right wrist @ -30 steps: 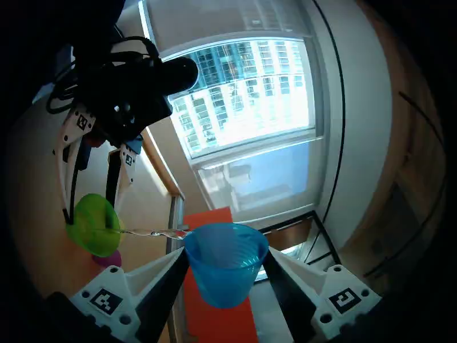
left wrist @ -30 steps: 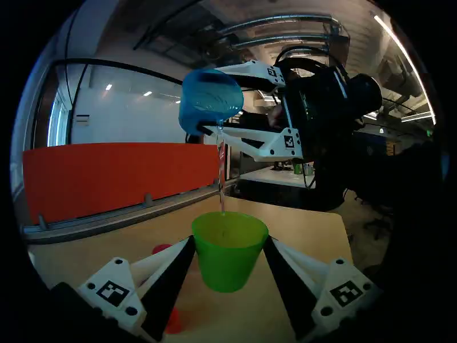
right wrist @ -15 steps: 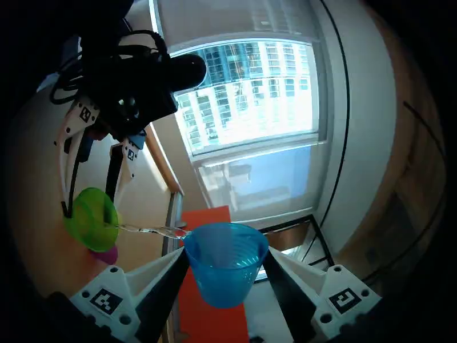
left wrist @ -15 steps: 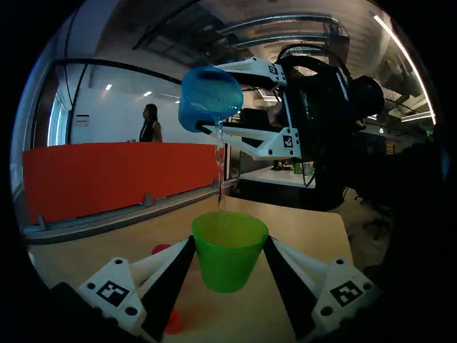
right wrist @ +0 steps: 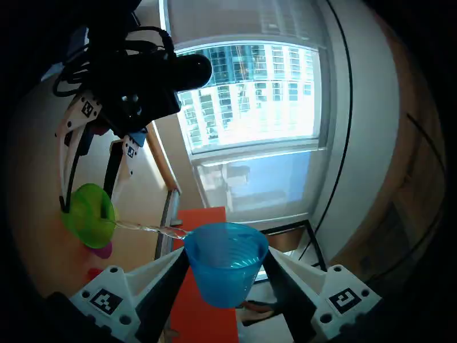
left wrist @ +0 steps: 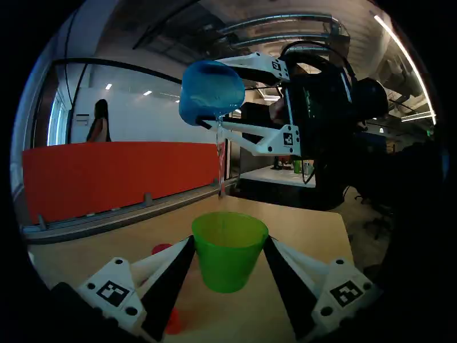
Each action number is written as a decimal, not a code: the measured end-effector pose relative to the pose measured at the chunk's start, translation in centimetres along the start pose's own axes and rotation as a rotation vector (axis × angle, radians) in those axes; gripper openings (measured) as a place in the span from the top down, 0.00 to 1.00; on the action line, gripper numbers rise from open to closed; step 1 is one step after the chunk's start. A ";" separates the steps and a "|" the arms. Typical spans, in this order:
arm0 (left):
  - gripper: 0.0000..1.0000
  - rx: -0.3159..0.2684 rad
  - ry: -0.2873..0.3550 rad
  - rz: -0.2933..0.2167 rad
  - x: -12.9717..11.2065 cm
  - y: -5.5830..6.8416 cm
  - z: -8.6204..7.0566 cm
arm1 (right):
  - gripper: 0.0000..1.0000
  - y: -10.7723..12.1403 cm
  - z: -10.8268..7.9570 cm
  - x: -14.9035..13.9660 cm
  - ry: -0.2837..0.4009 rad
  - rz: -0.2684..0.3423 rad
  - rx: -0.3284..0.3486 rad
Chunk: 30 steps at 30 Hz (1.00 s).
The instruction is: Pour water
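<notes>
Our left gripper (left wrist: 228, 260) clasps the upright green cup (left wrist: 229, 250) above the wooden table (left wrist: 297, 220); our right gripper (right wrist: 227, 271) clenches the tilted blue cup (right wrist: 226, 263). A thin stream of water (left wrist: 220, 166) falls from blue into green.

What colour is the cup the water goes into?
Green cup, clearest in the left gripper view.

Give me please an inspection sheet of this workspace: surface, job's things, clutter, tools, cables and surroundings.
Surface: pale wooden table.
Job's things: green cup upright; blue cup tilted above it; thin water stream runs from its rim toward the green cup.
Clutter: small red pieces on the table; pink thing close to the green cup.
Tools: left tool shut on the green cup; right tool shut on the blue cup.
Cables: black cables looped over the right tool's body.
Surroundings: orange partition, bright window, person far behind the partition.
</notes>
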<state>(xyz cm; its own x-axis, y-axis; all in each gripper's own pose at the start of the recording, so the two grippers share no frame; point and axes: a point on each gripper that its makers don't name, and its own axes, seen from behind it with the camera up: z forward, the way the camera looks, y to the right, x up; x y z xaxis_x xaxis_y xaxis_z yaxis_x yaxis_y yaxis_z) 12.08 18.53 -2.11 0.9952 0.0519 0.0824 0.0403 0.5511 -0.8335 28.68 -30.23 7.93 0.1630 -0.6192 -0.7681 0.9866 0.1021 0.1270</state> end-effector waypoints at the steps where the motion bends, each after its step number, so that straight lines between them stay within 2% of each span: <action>1: 0.14 0.000 0.000 0.000 0.0 0.0 0.0 | 0.11 0.0 0.0 0.0 0.000 -0.003 -0.001; 30: 0.14 0.006 0.007 -0.001 0.4 -0.1 0.3 | 0.11 1.0 0.6 0.1 -0.014 -0.130 -0.015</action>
<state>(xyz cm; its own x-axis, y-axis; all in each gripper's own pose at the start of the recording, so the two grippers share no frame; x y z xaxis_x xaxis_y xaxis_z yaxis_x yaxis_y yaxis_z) 12.41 18.77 -1.87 0.9958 0.0451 0.0792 0.0409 0.5559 -0.8302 29.73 -30.66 8.34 0.0335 -0.6392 -0.7683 0.9993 0.0320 0.0169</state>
